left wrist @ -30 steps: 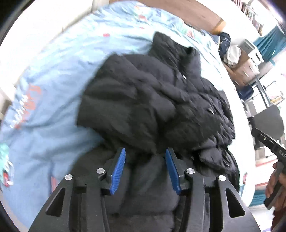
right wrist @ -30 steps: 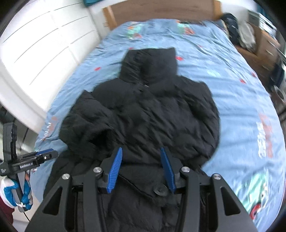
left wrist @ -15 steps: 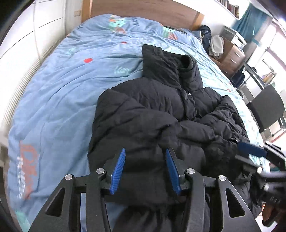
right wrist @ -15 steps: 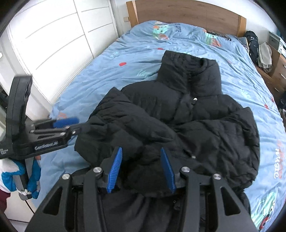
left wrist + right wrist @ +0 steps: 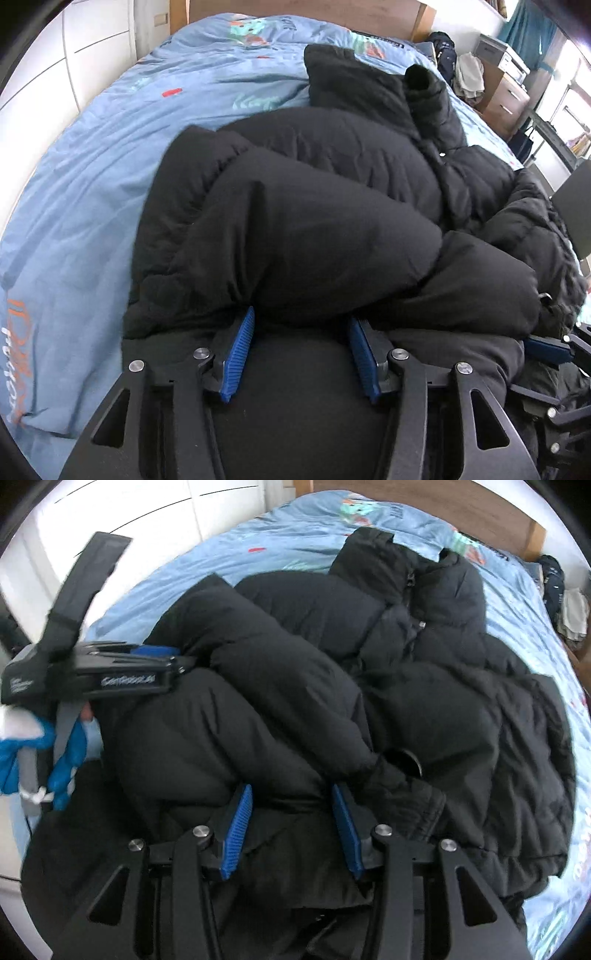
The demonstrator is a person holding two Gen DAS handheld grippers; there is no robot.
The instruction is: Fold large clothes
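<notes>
Black puffer jacket (image 5: 317, 206) spread across a bed with a light blue printed duvet (image 5: 92, 177), collar (image 5: 354, 81) toward twelve o'clock near the wooden headboard (image 5: 303, 9), hem toward six o'clock folded up over the body in a thick roll. In the right wrist view, same jacket (image 5: 424, 701) filling the centre, a sleeve (image 5: 295, 694) lying diagonally from ten o'clock down to five o'clock, its cuff opening (image 5: 404, 760) just past the right claw's fingers.

Left claw (image 5: 301, 325) at six o'clock of its own view, blue pads (image 5: 238, 354) half apart with the bulging folded hem between them, jaws opening; fabric bulging into the gap, pads not clearly pressing it. Also seen in the right wrist view at nine o'clock (image 5: 173, 661), tips against the jacket's left edge, held by a hand (image 5: 86, 716) in a blue and white sleeve (image 5: 22, 746).

Right claw (image 5: 291, 801) at six o'clock, pads (image 5: 236, 834) narrowed on a bunched fold of the jacket's lower edge, cloth filling the gap from pad to pad. Its blue tip (image 5: 543, 349) visible at four o'clock in the left wrist view, tucked under the roll.

White wardrobe doors (image 5: 129, 513) at ten o'clock; wooden drawers (image 5: 506, 99) at two o'clock beside the bed.
</notes>
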